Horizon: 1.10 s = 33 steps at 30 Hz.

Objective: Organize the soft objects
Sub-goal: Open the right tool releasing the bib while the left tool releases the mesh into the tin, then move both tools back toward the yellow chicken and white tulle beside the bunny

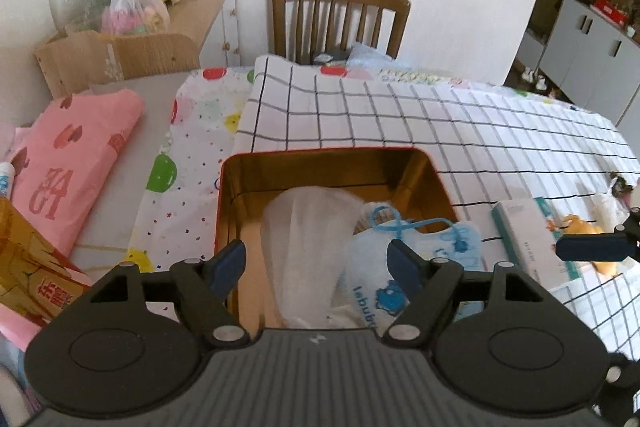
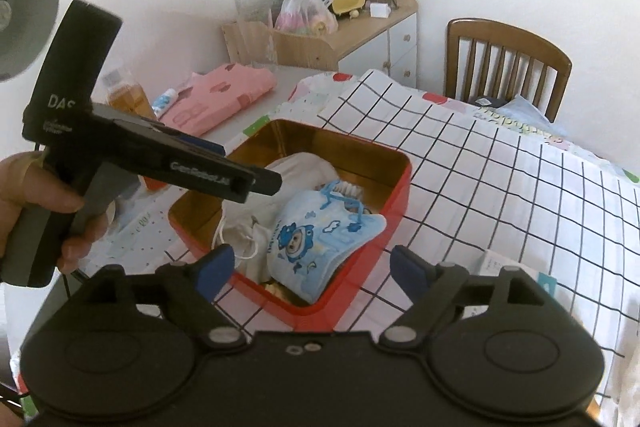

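A red tin [image 1: 320,151] with a gold inside stands on the table, and soft items lie in it. One is a white mesh cloth [image 1: 308,227]; beside it lies a light blue cartoon pouch [image 1: 376,279] with a blue cord. My left gripper [image 1: 317,261] hovers open over the tin's near edge with nothing between its fingers. In the right wrist view the tin [image 2: 400,195] holds the pouch [image 2: 320,239] and the white cloth [image 2: 304,167]. My right gripper [image 2: 313,263] is open above the tin's near corner. The left gripper [image 2: 256,183], held by a hand, reaches over the tin.
A grid-patterned cloth [image 1: 440,123] covers the table. A folded pink cloth [image 1: 76,163] lies at the left, and a printed carton [image 1: 24,267] stands near it. To the right are a white-teal box [image 1: 524,239] and a yellow toy [image 1: 580,227]. A wooden chair [image 1: 340,15] stands behind.
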Each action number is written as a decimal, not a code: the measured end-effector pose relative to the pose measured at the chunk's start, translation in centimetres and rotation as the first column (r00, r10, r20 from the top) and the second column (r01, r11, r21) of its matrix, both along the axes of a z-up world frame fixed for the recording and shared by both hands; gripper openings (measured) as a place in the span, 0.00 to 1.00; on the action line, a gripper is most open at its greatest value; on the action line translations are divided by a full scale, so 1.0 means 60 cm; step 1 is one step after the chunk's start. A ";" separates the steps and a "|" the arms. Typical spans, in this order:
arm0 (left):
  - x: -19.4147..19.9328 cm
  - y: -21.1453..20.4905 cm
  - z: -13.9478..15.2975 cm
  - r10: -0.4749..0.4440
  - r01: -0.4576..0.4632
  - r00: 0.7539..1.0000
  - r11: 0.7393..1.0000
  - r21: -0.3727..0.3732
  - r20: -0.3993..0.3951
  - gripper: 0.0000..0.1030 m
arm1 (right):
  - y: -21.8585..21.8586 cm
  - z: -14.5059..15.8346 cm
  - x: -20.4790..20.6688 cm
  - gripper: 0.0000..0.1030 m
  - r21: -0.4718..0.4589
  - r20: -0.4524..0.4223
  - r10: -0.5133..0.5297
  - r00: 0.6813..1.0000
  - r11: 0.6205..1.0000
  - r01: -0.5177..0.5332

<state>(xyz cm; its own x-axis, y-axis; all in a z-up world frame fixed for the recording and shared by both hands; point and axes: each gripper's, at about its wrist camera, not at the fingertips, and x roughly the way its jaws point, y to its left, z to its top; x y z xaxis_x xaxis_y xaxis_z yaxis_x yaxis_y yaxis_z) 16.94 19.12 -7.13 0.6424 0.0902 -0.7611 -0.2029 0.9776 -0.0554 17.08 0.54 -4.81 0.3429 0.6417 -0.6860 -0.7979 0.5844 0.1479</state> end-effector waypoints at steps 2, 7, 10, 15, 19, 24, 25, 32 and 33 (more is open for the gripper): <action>-0.009 -0.009 0.009 -0.008 0.008 1.000 1.000 -0.006 0.012 0.75 | -0.016 0.010 -0.004 0.85 0.015 0.006 -0.006 1.000 1.000 0.006; -0.031 -0.043 0.038 -0.032 0.032 0.998 0.999 0.001 0.045 0.76 | -0.058 0.036 -0.019 0.89 0.043 0.039 -0.019 0.999 0.999 0.018; -0.043 -0.064 0.056 -0.044 0.045 0.996 0.999 -0.003 0.075 0.83 | -0.088 0.052 -0.027 0.92 0.065 0.061 -0.031 0.998 0.998 0.027; -0.054 -0.102 0.082 -0.054 0.057 0.993 0.998 -0.016 0.106 0.83 | -0.141 0.075 -0.033 0.94 0.109 0.062 -0.055 0.997 0.993 0.048; -0.059 -0.134 0.092 -0.053 0.056 0.990 0.998 -0.021 0.128 0.83 | -0.182 0.084 -0.038 0.95 0.132 0.079 -0.086 0.993 0.988 0.075; -0.060 -0.175 0.099 -0.060 0.062 0.987 0.998 -0.004 0.149 0.87 | -0.236 0.086 -0.037 0.98 0.157 0.084 -0.136 0.987 0.980 0.122; -0.060 -0.184 0.100 -0.061 0.061 0.987 0.998 0.000 0.152 0.92 | -0.246 0.086 -0.034 0.99 0.160 0.082 -0.146 0.986 0.978 0.131; -0.043 -0.237 0.090 -0.032 0.031 0.987 0.999 0.009 0.160 1.00 | -0.310 0.075 -0.025 0.99 0.142 0.108 -0.188 0.976 0.975 0.172; -0.041 -0.244 0.088 -0.032 0.031 0.986 0.999 0.008 0.161 1.00 | -0.316 0.074 -0.023 0.99 0.138 0.114 -0.193 0.975 0.975 0.177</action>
